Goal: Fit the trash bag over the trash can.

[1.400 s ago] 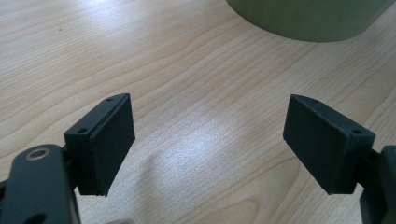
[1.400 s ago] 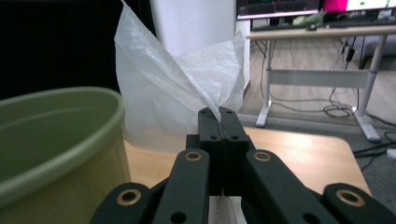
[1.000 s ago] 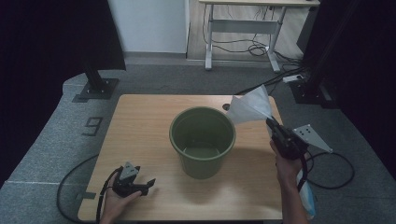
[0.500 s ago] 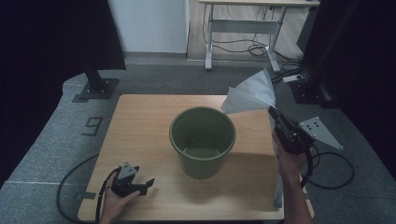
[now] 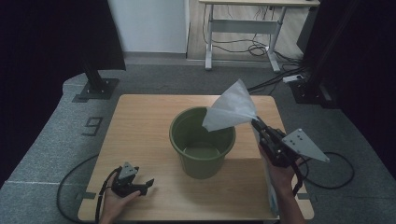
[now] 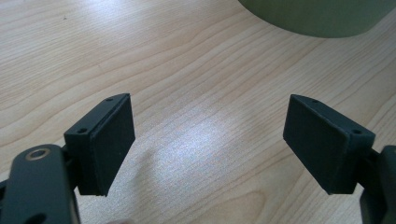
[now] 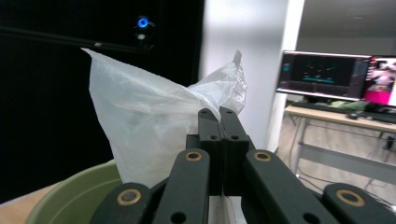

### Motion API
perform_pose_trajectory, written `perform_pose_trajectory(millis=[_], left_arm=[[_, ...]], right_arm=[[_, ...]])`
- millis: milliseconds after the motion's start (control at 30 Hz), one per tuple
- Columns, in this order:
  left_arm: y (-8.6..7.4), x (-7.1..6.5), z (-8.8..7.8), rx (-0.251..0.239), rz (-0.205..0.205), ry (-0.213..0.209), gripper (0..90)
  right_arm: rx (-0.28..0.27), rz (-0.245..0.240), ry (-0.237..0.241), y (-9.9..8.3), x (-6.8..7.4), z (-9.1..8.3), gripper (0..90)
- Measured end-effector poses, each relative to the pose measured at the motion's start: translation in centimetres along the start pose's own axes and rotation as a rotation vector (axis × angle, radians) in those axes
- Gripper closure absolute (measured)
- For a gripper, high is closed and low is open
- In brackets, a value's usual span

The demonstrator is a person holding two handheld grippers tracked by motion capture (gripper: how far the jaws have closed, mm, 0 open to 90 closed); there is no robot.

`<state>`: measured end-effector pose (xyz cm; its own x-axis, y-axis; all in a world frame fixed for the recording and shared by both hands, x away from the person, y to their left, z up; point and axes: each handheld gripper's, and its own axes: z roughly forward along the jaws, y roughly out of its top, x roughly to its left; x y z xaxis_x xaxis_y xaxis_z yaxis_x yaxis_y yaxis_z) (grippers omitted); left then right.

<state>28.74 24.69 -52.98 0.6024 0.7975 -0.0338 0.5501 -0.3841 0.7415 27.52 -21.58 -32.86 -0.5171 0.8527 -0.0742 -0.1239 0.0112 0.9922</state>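
A green bucket [image 5: 201,140] stands in the middle of the wooden table [image 5: 144,126]. My right gripper [image 5: 256,122] is shut on a thin white plastic bag [image 5: 232,107], which fans out above the bucket's right rim. In the right gripper view the jaws are pressed together on the bag [image 7: 154,130] with the bucket rim [image 7: 70,196] below. My left gripper [image 5: 148,183] rests near the table's front left, open. In the left gripper view its fingers [image 6: 105,140] stand wide apart over bare wood, and the bucket's base [image 6: 322,16] is at the top.
More of the white bag hangs down past the table's right front edge [image 5: 271,186]. Cables [image 5: 74,182] trail off the table to the grey floor. A desk frame [image 5: 243,28] and dark stands sit beyond the table.
My right gripper has lifted the bag and carried it left, from beside the bucket to above its right rim. The left gripper has stayed put.
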Motion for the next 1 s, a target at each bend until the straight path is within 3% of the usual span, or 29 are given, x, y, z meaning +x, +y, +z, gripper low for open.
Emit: perform_pose_trajectory(millis=[167, 400, 767, 900, 1000], left_arm=[[0.0, 0.0, 0.0, 0.005, 0.002, 0.001, 16.4], [-0.1, 0.0, 0.2, 0.018, 0.004, 0.000, 16.4], [-0.1, -0.1, 0.4, 0.026, 0.004, -0.003, 16.4], [-0.1, -0.1, 0.4, 0.029, 0.003, -0.004, 16.4], [-0.1, -0.1, 0.5, 0.031, 0.003, -0.005, 16.4]], right_arm=[[0.045, -0.021, 0.055, -1.2, 1.5, 0.8, 88.7], [0.128, -0.015, 0.121, -3.8, 2.9, 2.0, 88.6], [0.204, 0.007, 0.188, -5.7, 3.7, 2.9, 87.8], [0.231, 0.032, 0.234, -6.5, 4.0, 3.3, 78.1], [0.237, 0.008, 0.260, -6.5, 4.5, 3.2, 66.8]])
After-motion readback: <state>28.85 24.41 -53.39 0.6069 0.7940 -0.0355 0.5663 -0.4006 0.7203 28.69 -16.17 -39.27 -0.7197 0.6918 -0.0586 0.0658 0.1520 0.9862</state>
